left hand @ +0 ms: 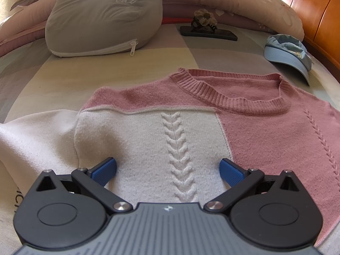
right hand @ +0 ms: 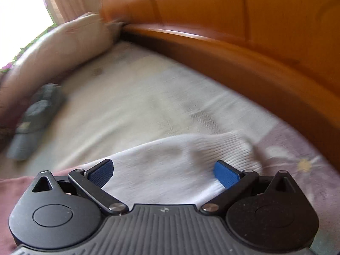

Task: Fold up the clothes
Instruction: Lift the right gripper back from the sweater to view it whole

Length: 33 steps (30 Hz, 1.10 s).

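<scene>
The left hand-held gripper (left hand: 167, 167) hangs with its blue pads apart over the white cable-knit panel of a soft pink-and-white knitted sweater (left hand: 191, 131), spread flat on the bed with its ribbed collar towards the pillow end. To the right, its white ribbed sleeve (right hand: 180, 161) trails towards the bed's wooden side, and the right hand-held gripper (right hand: 163, 172) hovers there, pads apart. Light and limp, the knit will likely sag and stretch, so the cuff and shoulder seam look the best holds.
</scene>
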{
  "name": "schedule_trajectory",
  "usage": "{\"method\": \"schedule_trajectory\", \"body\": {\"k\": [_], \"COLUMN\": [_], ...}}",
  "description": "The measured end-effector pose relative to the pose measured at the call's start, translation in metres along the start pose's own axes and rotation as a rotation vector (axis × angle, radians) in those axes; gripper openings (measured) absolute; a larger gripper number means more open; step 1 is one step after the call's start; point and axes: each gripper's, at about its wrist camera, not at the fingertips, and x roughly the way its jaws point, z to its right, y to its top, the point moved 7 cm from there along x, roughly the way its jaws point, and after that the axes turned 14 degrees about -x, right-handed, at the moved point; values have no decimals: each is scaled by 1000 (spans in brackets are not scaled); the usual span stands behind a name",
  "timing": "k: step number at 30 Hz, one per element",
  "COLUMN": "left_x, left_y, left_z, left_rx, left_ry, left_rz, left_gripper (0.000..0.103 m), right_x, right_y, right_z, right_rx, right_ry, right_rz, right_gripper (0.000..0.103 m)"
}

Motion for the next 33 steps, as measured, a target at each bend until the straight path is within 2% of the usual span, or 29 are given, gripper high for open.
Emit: {"method": "schedule_trajectory", "body": {"k": [2, 4, 10, 13, 16, 19, 22, 23, 27, 33], "left_x": [-1, -4, -23, -35, -47, -54, -54, -52, -48, -58], "left_y": [1, 1, 4, 5, 3, -8, -26, -34, -57, -62], "left_z": [0, 0, 2, 3, 4, 4, 5, 5, 6, 5], "left_rx": [-10, -21, -12, -2, 11, 27, 38, 40, 54, 31], "left_ry": [6, 11, 12, -1, -15, -23, -35, -41, -44, -116], "left_rz": [-3, 1, 27, 34, 39, 24, -19, -44, -67, -77], "left_gripper": [102, 102, 102, 102, 102, 102, 102, 102, 102, 102], "right_x": [-4, -17, -60, -75, -81, -85, -90, -93, -124, -148], "right_y": [5, 9, -16, -41, -68, -98, -125, -130, -141, -148], "right_z": [-13, -53, -209, -269, -307, -316, -309, -307, -308, -336], "right_rx": [-19, -153, -480, -536, -589, -621, -669, -657, -578, -640], "right_ry": [-94, -73, 213, 336, 363, 314, 189, 182, 243, 291], "right_rz": [-14, 13, 47, 38, 6, -42, -66, -60, -37, -8], "right_gripper": [103, 103, 103, 103, 103, 103, 103, 103, 103, 103]}}
